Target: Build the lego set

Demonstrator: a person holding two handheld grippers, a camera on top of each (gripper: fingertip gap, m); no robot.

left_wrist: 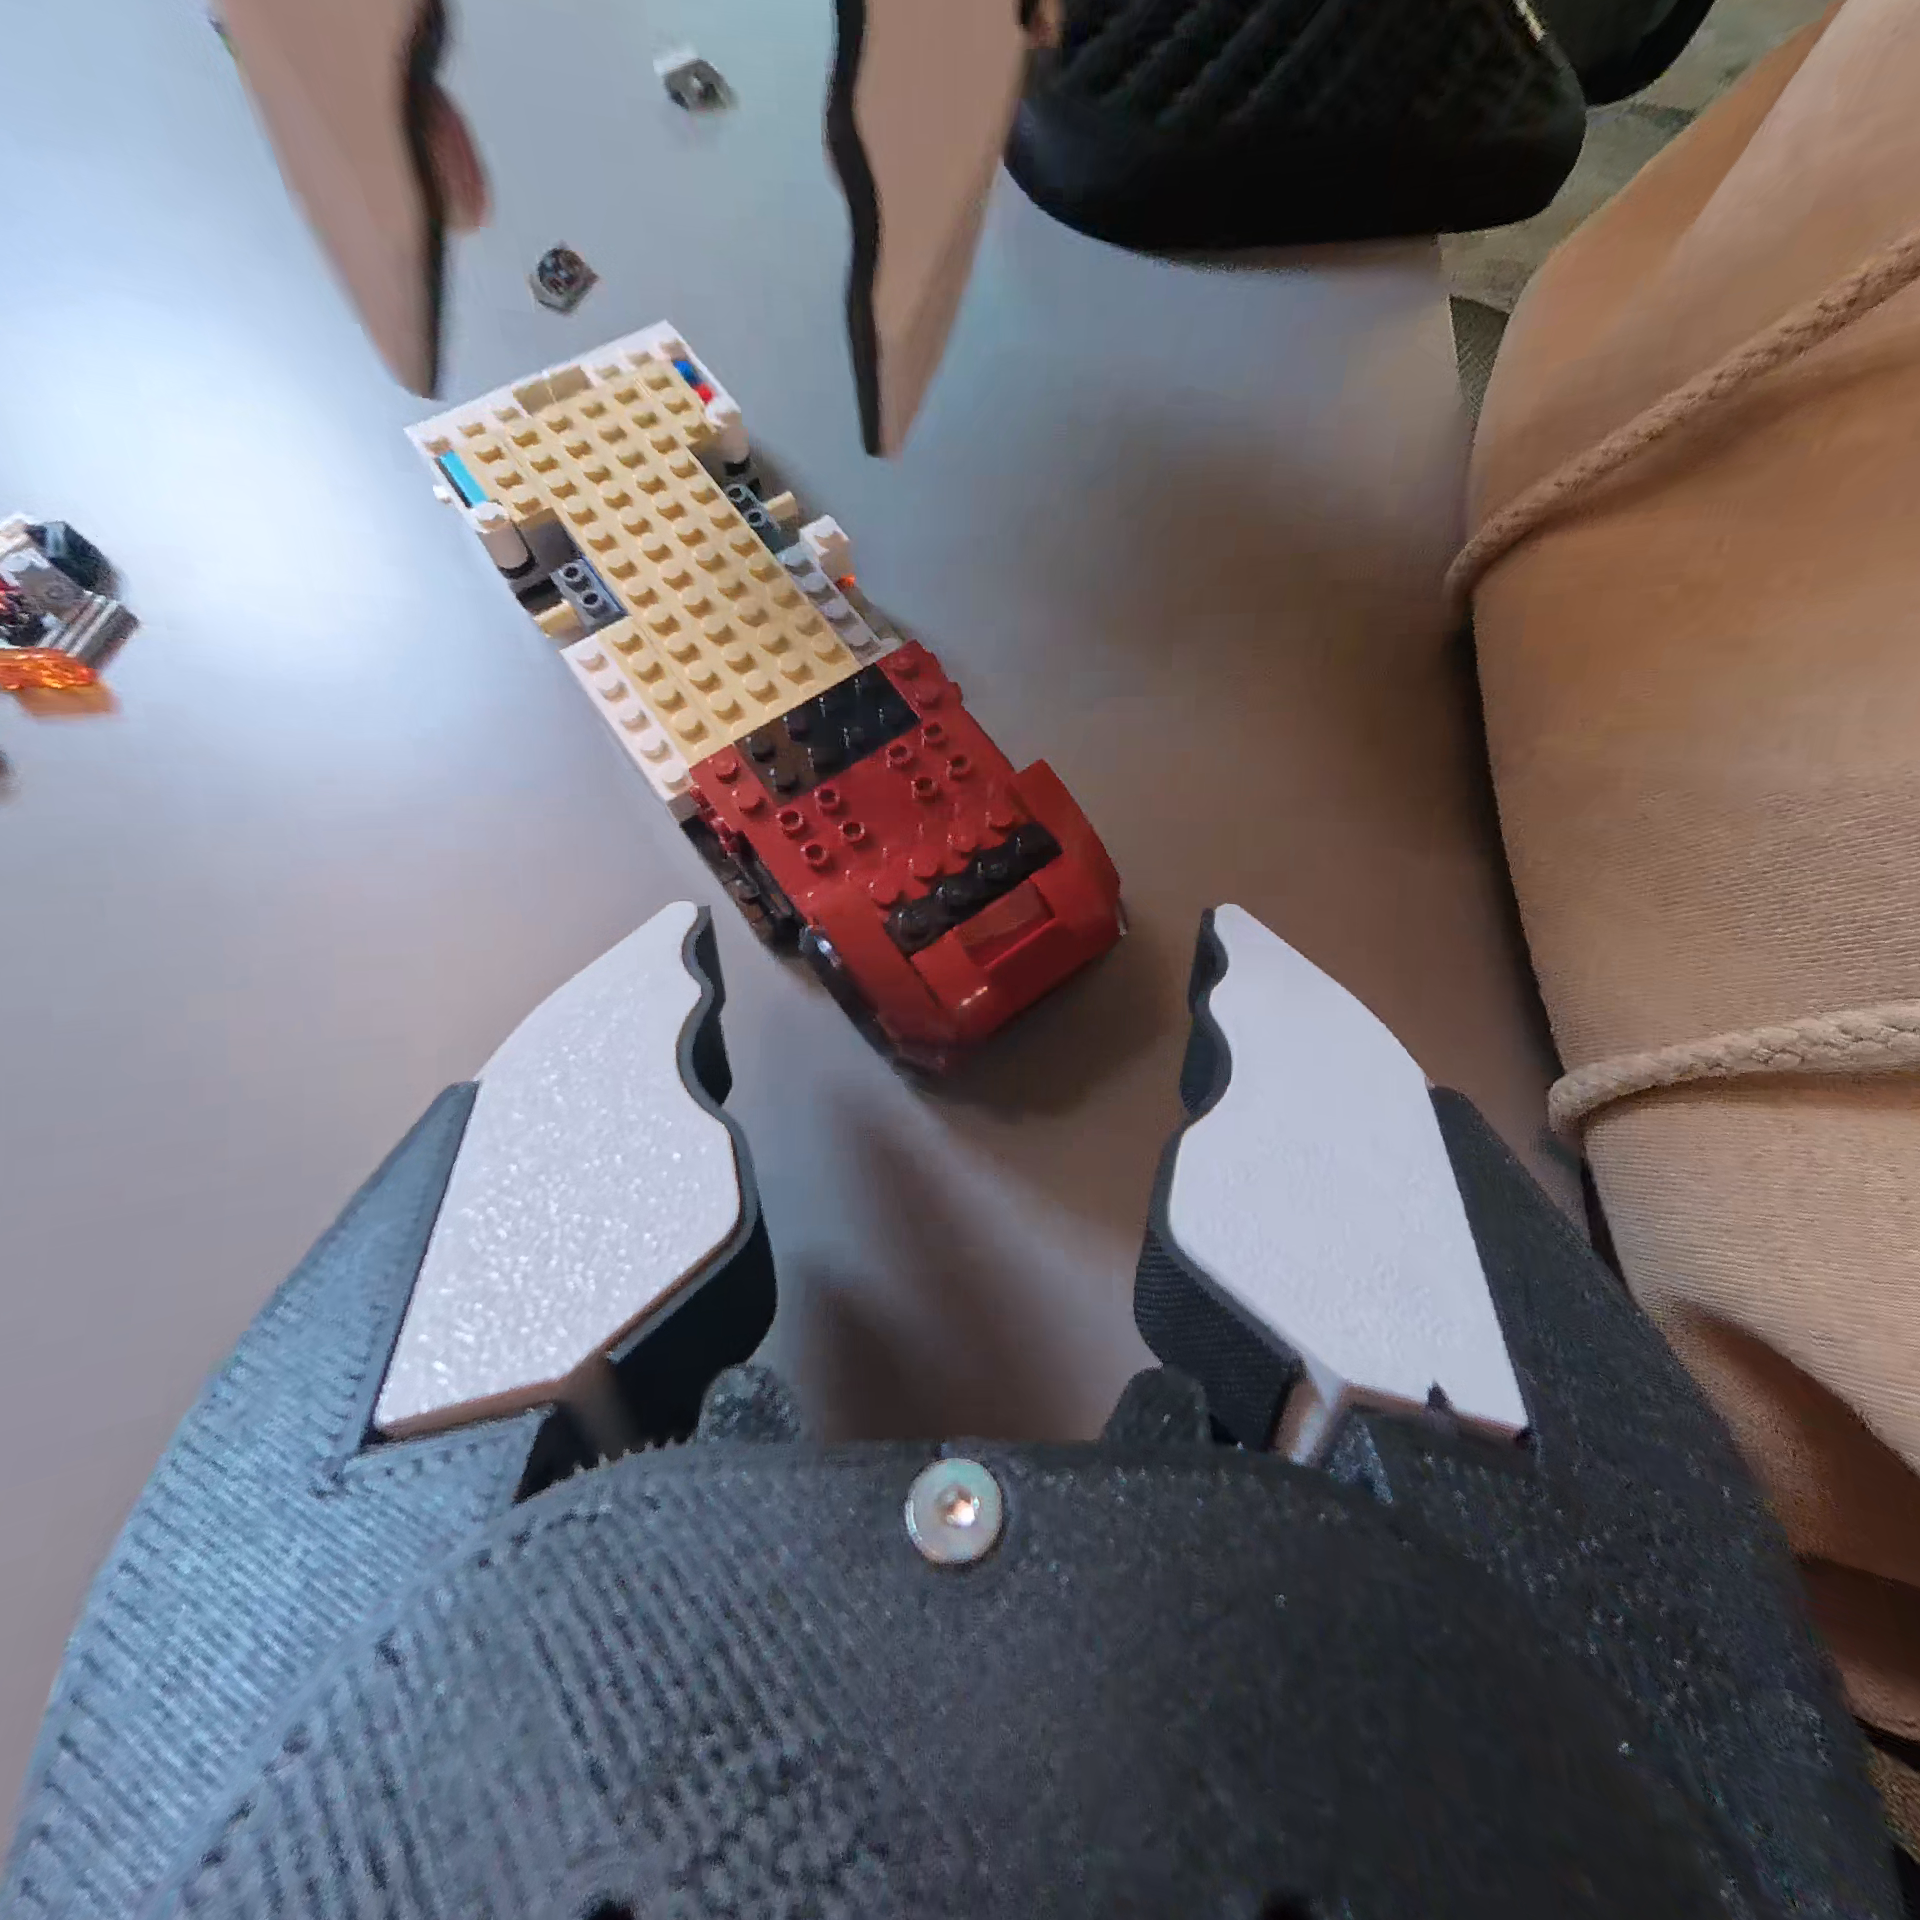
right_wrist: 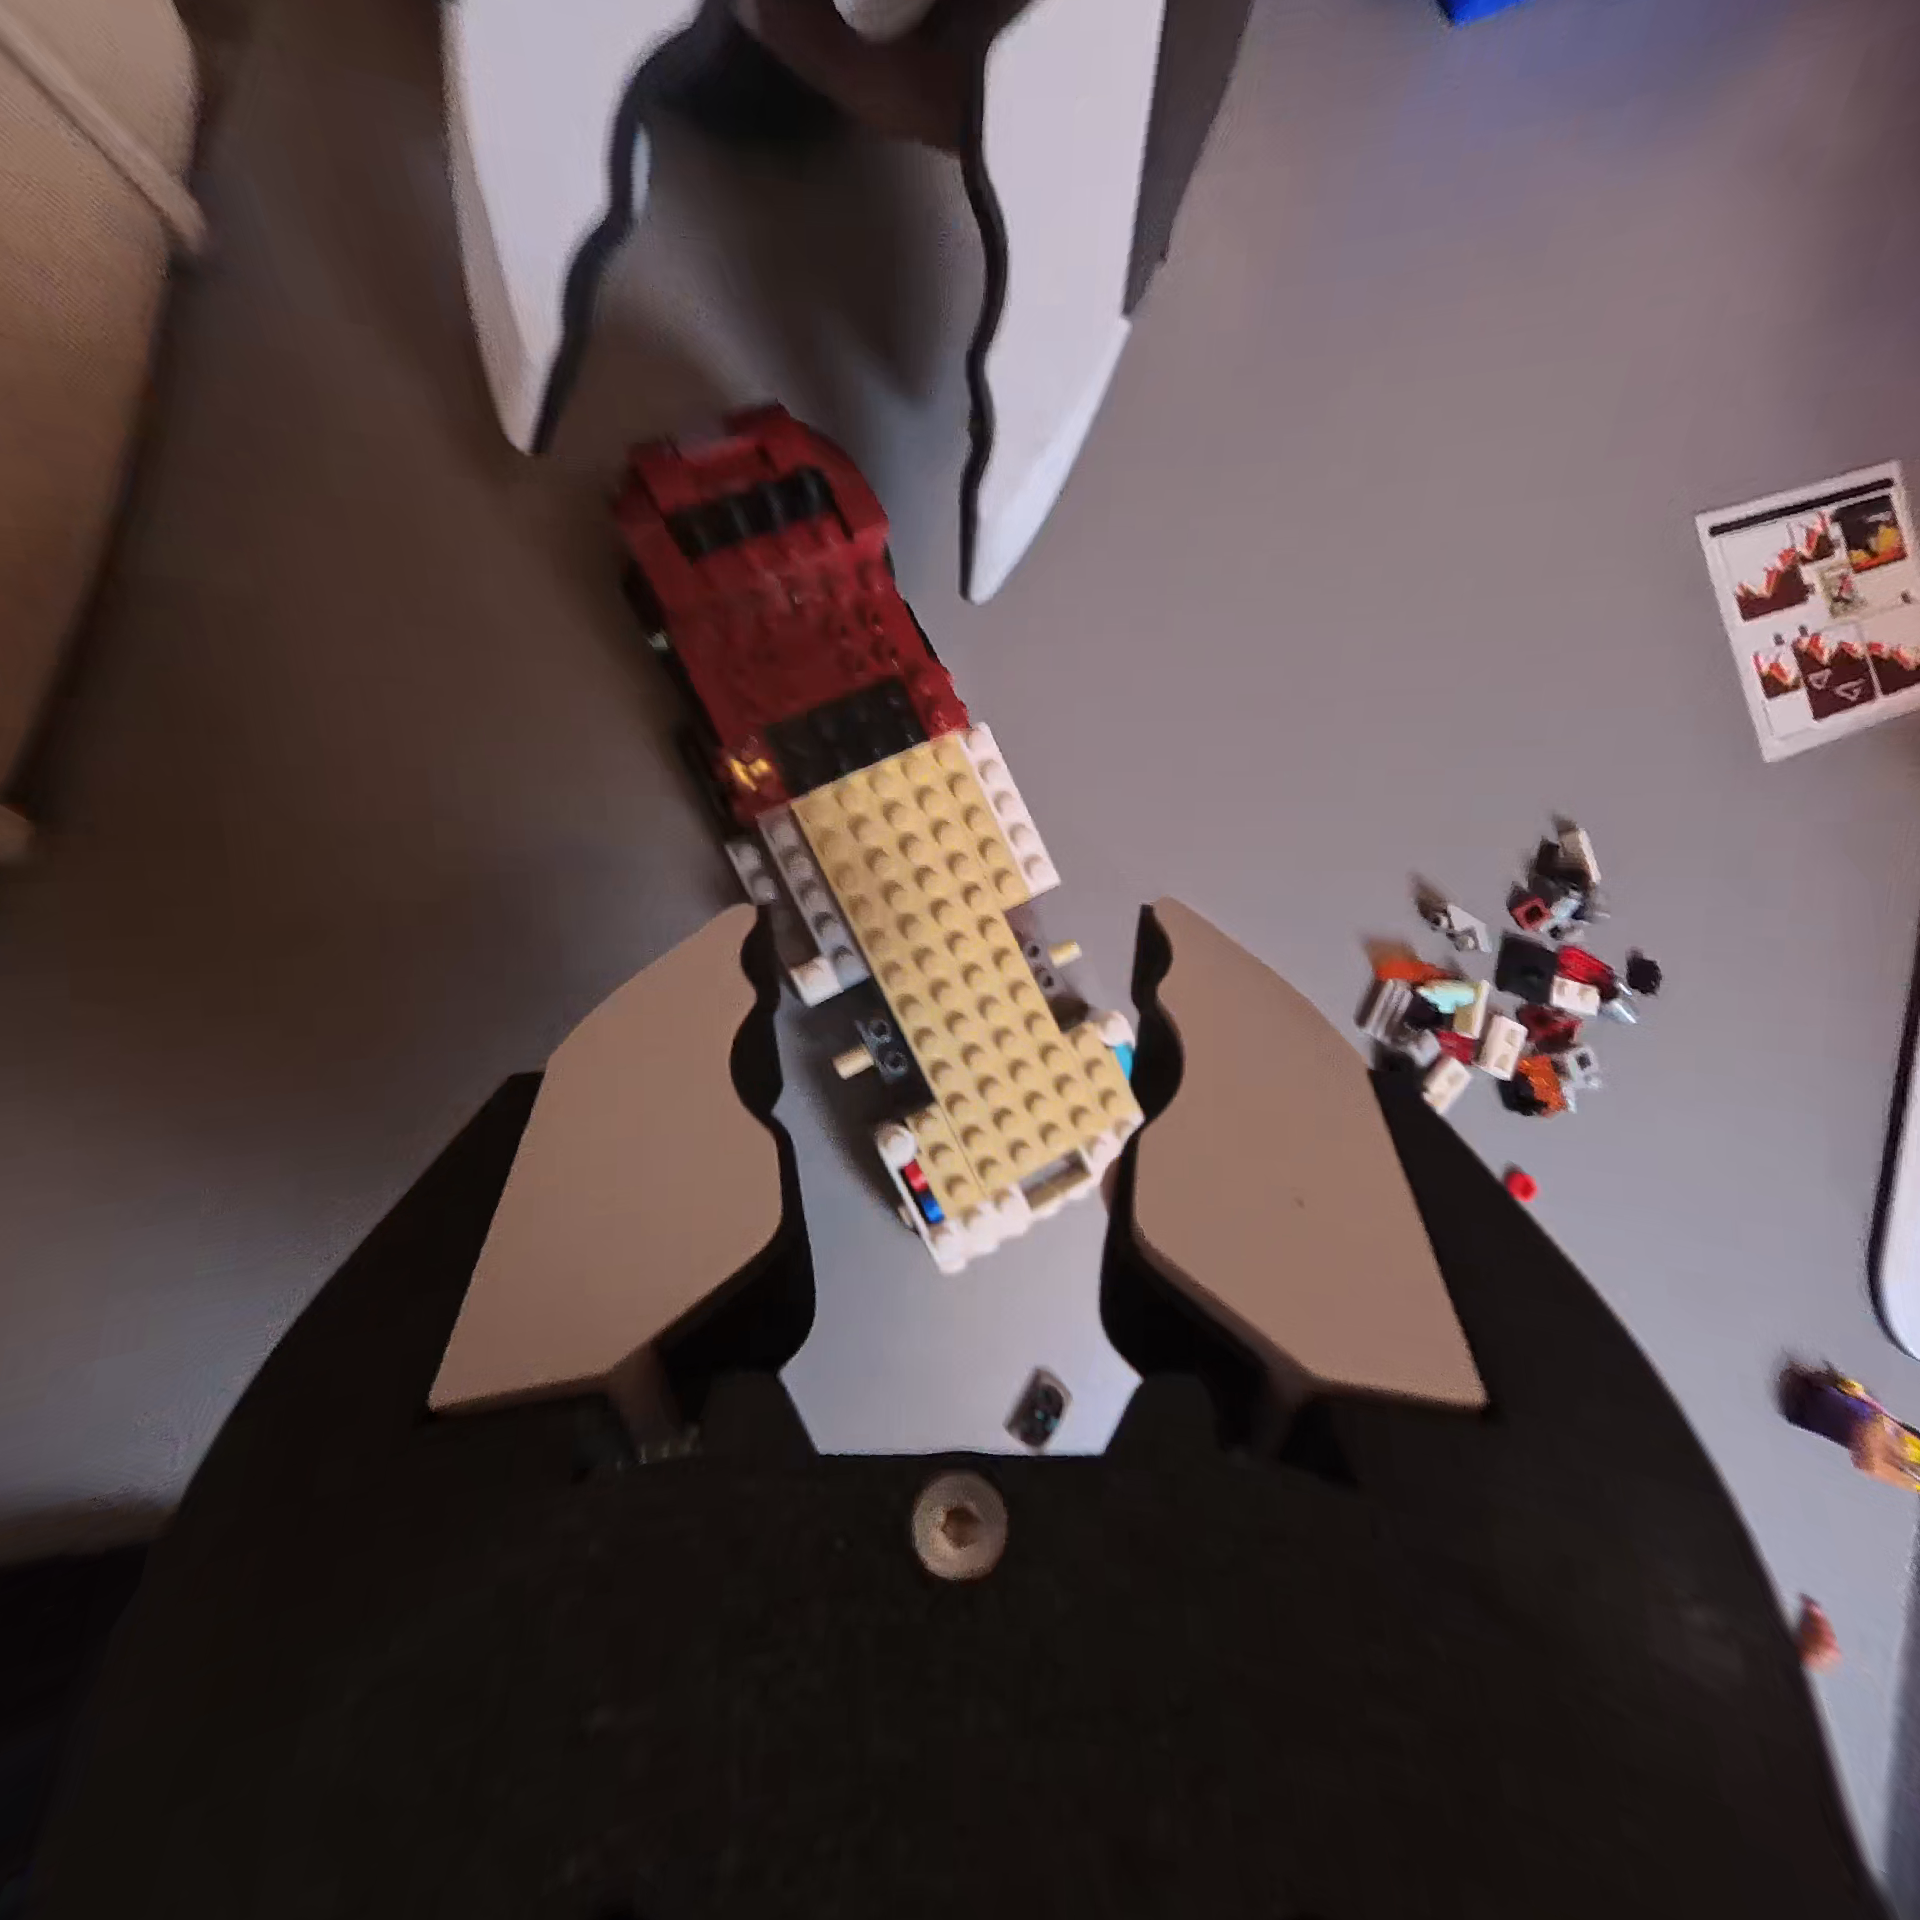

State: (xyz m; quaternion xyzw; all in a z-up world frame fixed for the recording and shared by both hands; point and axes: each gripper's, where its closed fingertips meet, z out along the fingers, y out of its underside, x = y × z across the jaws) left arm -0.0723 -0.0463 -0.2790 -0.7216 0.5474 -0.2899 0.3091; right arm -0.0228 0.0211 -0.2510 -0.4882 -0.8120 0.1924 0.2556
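A long brick vehicle (left_wrist: 727, 623) lies on the grey table (left_wrist: 260, 935), with a dark red front, a tan studded deck and white edge pieces. My left gripper (left_wrist: 956, 925) is open, and the red nose lies just ahead of and between its white fingertips (left_wrist: 665, 956), untouched. My right gripper (right_wrist: 948, 914) is open over the tan rear end (right_wrist: 966, 997), which lies between its fingers without being pressed. Each gripper shows in the other's view, the right one (left_wrist: 644, 416) at the rear and the left one (right_wrist: 748, 514) at the nose. Neither holds anything.
A pile of small loose bricks (right_wrist: 1496, 997) and a printed sheet (right_wrist: 1813, 613) lie to the right of the model. Single small pieces lie about (right_wrist: 1039, 1408) (left_wrist: 561, 275). Beige cloth with a cord (left_wrist: 1714, 727) borders the table, and a black object (left_wrist: 1299, 135) lies beyond it. The left gripper's tips are roughly 9 cm from the right gripper's.
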